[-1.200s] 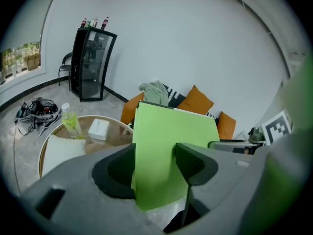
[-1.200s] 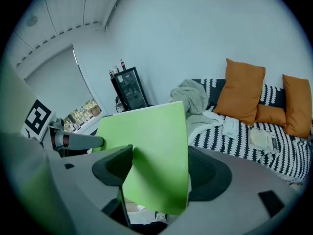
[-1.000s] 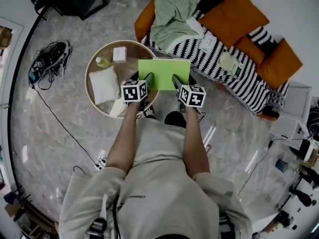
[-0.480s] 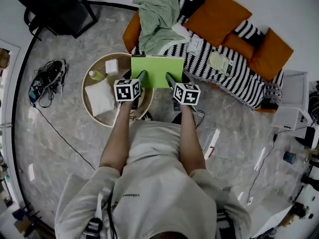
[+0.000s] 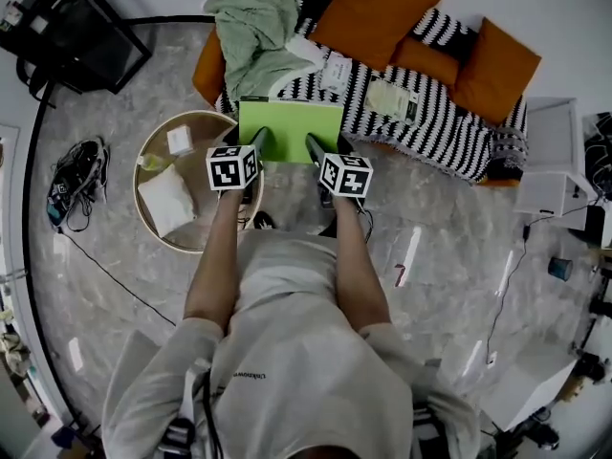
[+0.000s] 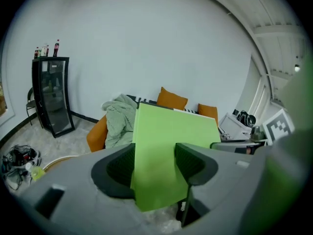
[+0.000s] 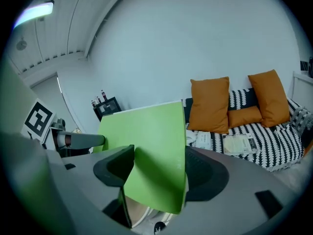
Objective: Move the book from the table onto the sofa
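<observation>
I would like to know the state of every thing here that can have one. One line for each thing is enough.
green book: closed, off the table, held in the air, not yet on the sofa.
left gripper: shut on the book's left edge.
right gripper: shut on the book's right edge.
round table: upright, small items on it.
sofa: covered with a striped throw.
green blanket: crumpled on the sofa.
orange cushions: resting on the sofa.
</observation>
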Demonstrator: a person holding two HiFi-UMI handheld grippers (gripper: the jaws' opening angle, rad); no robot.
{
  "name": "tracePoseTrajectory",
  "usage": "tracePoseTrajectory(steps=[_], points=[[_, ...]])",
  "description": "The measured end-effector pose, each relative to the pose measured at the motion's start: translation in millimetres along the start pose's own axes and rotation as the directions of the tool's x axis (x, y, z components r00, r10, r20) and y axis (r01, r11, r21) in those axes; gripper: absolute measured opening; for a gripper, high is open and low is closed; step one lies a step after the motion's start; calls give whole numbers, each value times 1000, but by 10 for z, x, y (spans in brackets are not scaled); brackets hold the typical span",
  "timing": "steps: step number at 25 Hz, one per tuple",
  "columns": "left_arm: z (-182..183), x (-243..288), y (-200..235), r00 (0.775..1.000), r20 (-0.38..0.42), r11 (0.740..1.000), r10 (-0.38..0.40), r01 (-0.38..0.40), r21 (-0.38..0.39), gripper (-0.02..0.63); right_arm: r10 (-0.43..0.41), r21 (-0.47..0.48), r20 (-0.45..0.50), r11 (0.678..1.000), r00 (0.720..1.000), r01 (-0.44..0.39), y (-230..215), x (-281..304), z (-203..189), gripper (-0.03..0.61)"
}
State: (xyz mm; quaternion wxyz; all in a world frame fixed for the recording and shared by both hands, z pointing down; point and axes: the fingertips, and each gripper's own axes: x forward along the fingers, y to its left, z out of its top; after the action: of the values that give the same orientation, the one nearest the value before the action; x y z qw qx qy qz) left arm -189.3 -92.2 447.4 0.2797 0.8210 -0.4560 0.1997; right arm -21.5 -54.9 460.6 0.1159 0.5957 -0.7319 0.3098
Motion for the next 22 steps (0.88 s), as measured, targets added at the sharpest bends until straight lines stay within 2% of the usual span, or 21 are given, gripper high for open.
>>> tracePoseTrajectory(steps=[6, 14, 22], points=[[92, 389, -522, 999, -7, 999, -37, 37, -12, 256, -47, -30, 13, 998, 999, 48, -601, -144, 220, 308], [180, 829, -1022, 998, -41, 998, -51, 52, 23, 256, -56, 17, 1, 998, 998, 56, -1255, -212, 323, 308], [323, 1246, -1488, 995, -68, 996, -79, 82, 45, 256, -84, 31, 41, 996, 996, 83, -1837, -291, 506, 308]])
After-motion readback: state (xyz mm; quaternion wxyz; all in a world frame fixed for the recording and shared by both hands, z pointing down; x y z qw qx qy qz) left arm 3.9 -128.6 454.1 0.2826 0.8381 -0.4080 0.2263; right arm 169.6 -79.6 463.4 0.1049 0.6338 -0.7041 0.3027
